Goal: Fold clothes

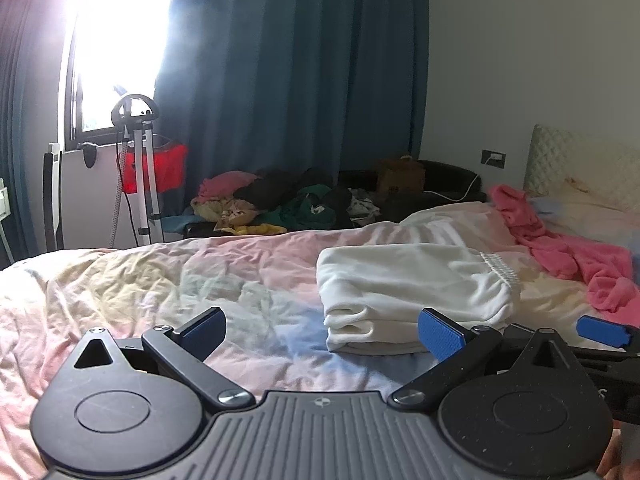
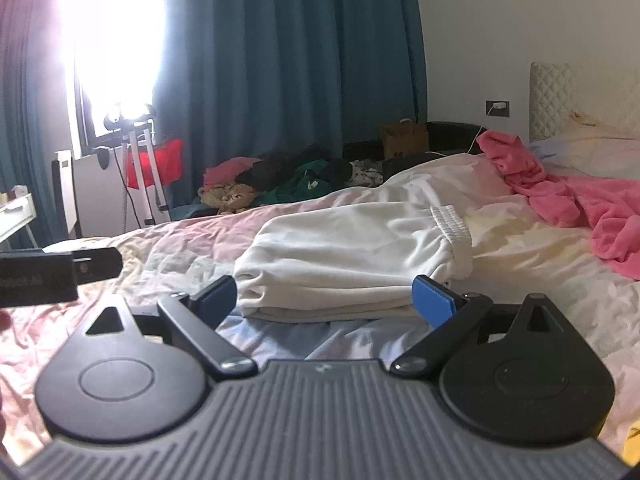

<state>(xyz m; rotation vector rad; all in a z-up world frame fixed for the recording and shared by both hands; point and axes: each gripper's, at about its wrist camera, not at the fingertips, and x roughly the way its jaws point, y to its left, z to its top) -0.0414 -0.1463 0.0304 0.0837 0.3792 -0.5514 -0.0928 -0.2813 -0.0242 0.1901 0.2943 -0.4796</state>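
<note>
Both left gripper (image 1: pixel 322 330) and right gripper (image 2: pixel 324 300) spread wide, empty, just short of folded white garment (image 2: pixel 344 256). Careless grab at near edge probably peels top layers, wrecks fold.

I see a white garment (image 2: pixel 344 264) folded into a thick, layered stack, its ribbed elastic waistband (image 2: pixel 452 220) at the far right end. It lies flat on the rumpled pastel bed (image 1: pixel 160 280), with a crumpled pink garment (image 2: pixel 580 200) spread unfolded beyond it near the headboard.

Bedroom with a pale wall (image 1: pixel 500 60), long teal curtains (image 1: pixel 288 72) and a window (image 1: pixel 116 40) totally blown out by daylight. Quilted cream headboard (image 2: pixel 560 96) on the right, wall socket (image 1: pixel 493 158) beside it.
</note>
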